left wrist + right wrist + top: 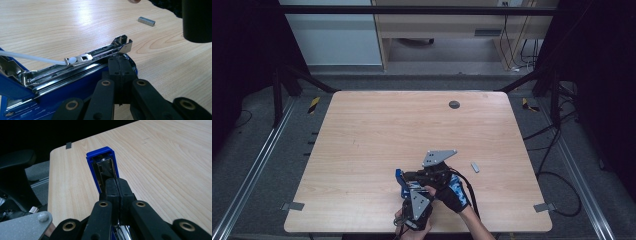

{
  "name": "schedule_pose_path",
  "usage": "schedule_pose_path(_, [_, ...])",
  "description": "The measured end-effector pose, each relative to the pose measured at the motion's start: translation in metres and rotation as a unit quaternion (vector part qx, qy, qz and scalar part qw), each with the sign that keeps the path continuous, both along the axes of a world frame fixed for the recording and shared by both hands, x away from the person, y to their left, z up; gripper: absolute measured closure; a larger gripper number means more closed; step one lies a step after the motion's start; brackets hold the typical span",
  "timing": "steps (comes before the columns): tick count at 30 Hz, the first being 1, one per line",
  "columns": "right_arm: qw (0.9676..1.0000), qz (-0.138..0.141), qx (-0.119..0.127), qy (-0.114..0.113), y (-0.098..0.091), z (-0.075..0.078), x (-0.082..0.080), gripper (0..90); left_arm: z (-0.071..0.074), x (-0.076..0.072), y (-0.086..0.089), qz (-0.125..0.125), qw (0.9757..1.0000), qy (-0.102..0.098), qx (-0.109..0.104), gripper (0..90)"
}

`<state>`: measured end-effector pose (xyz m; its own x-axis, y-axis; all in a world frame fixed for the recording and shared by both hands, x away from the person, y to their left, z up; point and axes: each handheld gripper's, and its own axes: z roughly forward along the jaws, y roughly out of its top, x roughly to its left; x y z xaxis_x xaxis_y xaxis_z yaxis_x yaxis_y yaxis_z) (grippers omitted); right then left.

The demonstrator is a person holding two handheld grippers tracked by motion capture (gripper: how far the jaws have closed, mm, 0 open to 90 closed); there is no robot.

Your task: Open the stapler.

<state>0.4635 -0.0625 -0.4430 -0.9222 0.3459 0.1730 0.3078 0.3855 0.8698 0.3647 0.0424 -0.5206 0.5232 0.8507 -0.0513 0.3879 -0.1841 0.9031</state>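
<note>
Near the front edge of the wooden table [362, 130], a little right of centre, both hands work on a blue stapler [401, 182] that lies opened up. The left gripper [404, 187], nearest the person, has its jaws pressed together; in the left gripper view the tips [119, 65] sit against the side of the stapler's [75, 82] metal staple channel [100, 53], where a spring and a white pusher rod [32, 58] lie exposed. Whether the pads actually pinch the metal is hard to tell. Just beyond it, the right gripper [408, 176] reaches leftward from a gloved hand [454, 192], jaws also closed; in the right gripper view its tips [116, 187] rest on the stapler's raised blue top arm [102, 162]. Farther right, apart from the stapler, a small strip of staples [475, 167] lies on the bare wood. At the far side a dark round cable port [454, 104] sits in the tabletop.
</note>
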Motion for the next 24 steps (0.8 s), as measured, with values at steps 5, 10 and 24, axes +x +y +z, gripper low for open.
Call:
schedule_pose_path(5, [1.0000, 0.006, -0.001, 0.007, 0.004, -0.002, 0.002, 89.4, 0.000, 0.000, 0.000, 0.000, 1.0000, 0.000, 0.000, 90.0])
schedule_pose_path(10, [1.0000, 0.007, -0.001, 0.007, 0.005, -0.002, 0.003, 89.4, 0.000, 0.000, 0.000, 0.001, 1.0000, -0.001, -0.001, 90.0])
schedule_pose_path(24, [1.0000, 0.009, -0.001, -0.001, 0.017, -0.009, 0.002, 89.8, -0.001, -0.001, 0.000, 0.003, 1.0000, -0.002, -0.004, 90.0])
